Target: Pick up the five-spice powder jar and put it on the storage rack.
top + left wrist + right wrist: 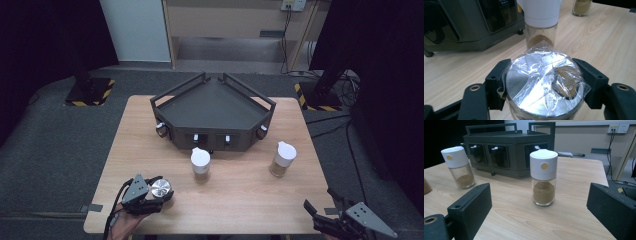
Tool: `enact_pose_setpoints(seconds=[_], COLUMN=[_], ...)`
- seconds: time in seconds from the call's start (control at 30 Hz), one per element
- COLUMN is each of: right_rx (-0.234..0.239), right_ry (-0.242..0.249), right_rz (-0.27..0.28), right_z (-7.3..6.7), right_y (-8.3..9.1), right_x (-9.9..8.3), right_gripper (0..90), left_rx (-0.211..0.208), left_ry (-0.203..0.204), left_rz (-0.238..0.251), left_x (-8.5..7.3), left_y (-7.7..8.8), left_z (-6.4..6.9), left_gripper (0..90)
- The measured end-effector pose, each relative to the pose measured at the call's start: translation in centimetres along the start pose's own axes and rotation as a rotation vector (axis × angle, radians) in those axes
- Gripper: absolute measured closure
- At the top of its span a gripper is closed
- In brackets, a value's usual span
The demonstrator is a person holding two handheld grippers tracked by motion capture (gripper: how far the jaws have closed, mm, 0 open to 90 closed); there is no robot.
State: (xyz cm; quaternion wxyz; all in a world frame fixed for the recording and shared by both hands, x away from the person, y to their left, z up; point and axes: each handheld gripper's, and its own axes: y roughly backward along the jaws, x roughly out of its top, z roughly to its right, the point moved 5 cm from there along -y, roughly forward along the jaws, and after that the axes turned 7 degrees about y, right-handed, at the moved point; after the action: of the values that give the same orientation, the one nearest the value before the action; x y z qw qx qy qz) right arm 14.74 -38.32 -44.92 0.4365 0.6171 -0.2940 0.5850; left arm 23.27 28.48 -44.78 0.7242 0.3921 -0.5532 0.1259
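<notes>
My left gripper (150,192) has its jaws clamped on the silver-lidded jar (161,189), one black jaw pressed against each side of the lid. In the left gripper view that jar (544,85) sits squarely between them, its shiny metal top wrapped in crinkled clear film, with a brown patch showing under the film toward the right of the lid. I take the dark corner rack (212,114) at the back of the desk (240,200) as my landmark: the gripped jar is well in front of it and off toward its left end, near the desk's front edge. A white-capped spice jar (200,164) with brown powder stands just in front of the rack's middle, between the rack and the gripped jar; from the left gripper it rises directly behind the silver lid (541,22). A second white-capped spice jar (283,158) stands in front of the rack's right end, apart from it. My right gripper (330,212) hangs at the desk's front right corner, well away from the rack, its jaws standing wide apart with nothing in them. Along them I see that second jar (543,177) upright ahead, untouched, with the rack (509,150) behind it.
</notes>
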Motion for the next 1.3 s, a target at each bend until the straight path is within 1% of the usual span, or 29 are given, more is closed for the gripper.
enact_pose_setpoints(seconds=[0.07,0.17,0.2,0.23,0.33,0.4,0.47,0.63,0.67,0.73,0.77,0.83,0.87,0.9,0.93,0.97,1.0,1.17,1.2,1.23,1.3], right_rx=[-0.001,0.0,0.0,0.0,0.001,0.002,0.003,0.003,0.003,0.004,0.004,0.004,0.004,0.004,0.004,0.004,0.004,0.005,0.005,0.005,0.005], right_ry=[0.001,0.0,0.0,0.001,0.0,0.0,-0.001,-0.001,-0.001,-0.002,-0.001,-0.002,-0.001,-0.001,-0.001,-0.001,-0.001,-0.002,-0.003,-0.003,-0.004], right_rz=[0.0,-0.003,-0.003,-0.002,-0.002,-0.002,-0.002,-0.002,-0.002,-0.002,-0.001,-0.002,-0.001,-0.001,-0.001,-0.001,-0.001,0.0,0.0,0.0,0.001], right_z=[0.0,0.0,0.0,0.0,0.0,0.0,0.0,0.0,0.0,0.0,0.0,0.0,0.0,0.0,0.0,0.0,0.0,0.0,0.0,0.0,0.0], right_y=[0.0,0.0,0.0,0.0,0.0,0.0,0.0,0.0,0.0,0.0,0.0,0.0,0.0,0.0,0.0,0.0,0.0,0.0,-0.1,-0.1,-0.1], right_x=[0.0,0.0,0.0,0.0,0.0,0.0,0.1,0.1,0.1,0.0,0.0,0.0,0.0,0.0,0.0,0.0,0.0,0.0,0.0,0.0,0.0], right_gripper=[6.0,6.0,6.1,6.0,6.0,6.1,6.1,6.1,6.1,6.0,6.1,6.0,6.0,6.0,6.0,6.0,6.0,6.1,6.1,6.1,6.0], left_rx=[-0.001,0.004,0.008,0.007,-0.001,-0.012,-0.024,-0.035,-0.035,-0.038,-0.045,-0.053,-0.053,-0.053,-0.054,-0.059,-0.059,-0.06,-0.061,-0.061,-0.06], left_ry=[0.006,-0.002,-0.011,-0.012,-0.011,-0.002,0.006,0.002,0.002,-0.002,-0.001,0.001,0.001,0.001,0.002,0.009,0.009,0.012,0.019,0.019,0.018], left_rz=[0.007,0.007,0.003,-0.001,0.005,0.012,0.018,0.02,0.02,0.02,0.021,0.021,0.02,0.02,0.022,0.025,0.025,0.025,0.02,0.02,0.015], left_x=[-0.1,0.0,0.2,0.3,0.9,1.5,2.2,4.2,4.2,5.1,5.8,6.9,7.3,7.3,7.8,8.6,8.6,10.8,11.7,11.7,12.6], left_y=[-0.1,-0.1,-0.2,-0.2,-0.1,0.0,0.1,0.1,0.1,0.0,-0.1,-0.2,-0.3,-0.3,-0.3,-0.5,-0.5,-0.8,-1.0,-1.0,-1.2], left_z=[0.0,0.1,0.2,0.2,0.0,-0.2,-0.4,-0.8,-0.8,-0.9,-1.1,-1.3,-1.4,-1.4,-1.5,-1.7,-1.7,-2.0,-2.2,-2.2,-2.4], left_gripper=[33.2,33.4,33.5,33.5,33.5,33.5,33.5,33.4,33.5,33.5,33.4,33.5,33.4,33.4,33.4,33.4,33.4,33.4,33.4,33.5,33.4])
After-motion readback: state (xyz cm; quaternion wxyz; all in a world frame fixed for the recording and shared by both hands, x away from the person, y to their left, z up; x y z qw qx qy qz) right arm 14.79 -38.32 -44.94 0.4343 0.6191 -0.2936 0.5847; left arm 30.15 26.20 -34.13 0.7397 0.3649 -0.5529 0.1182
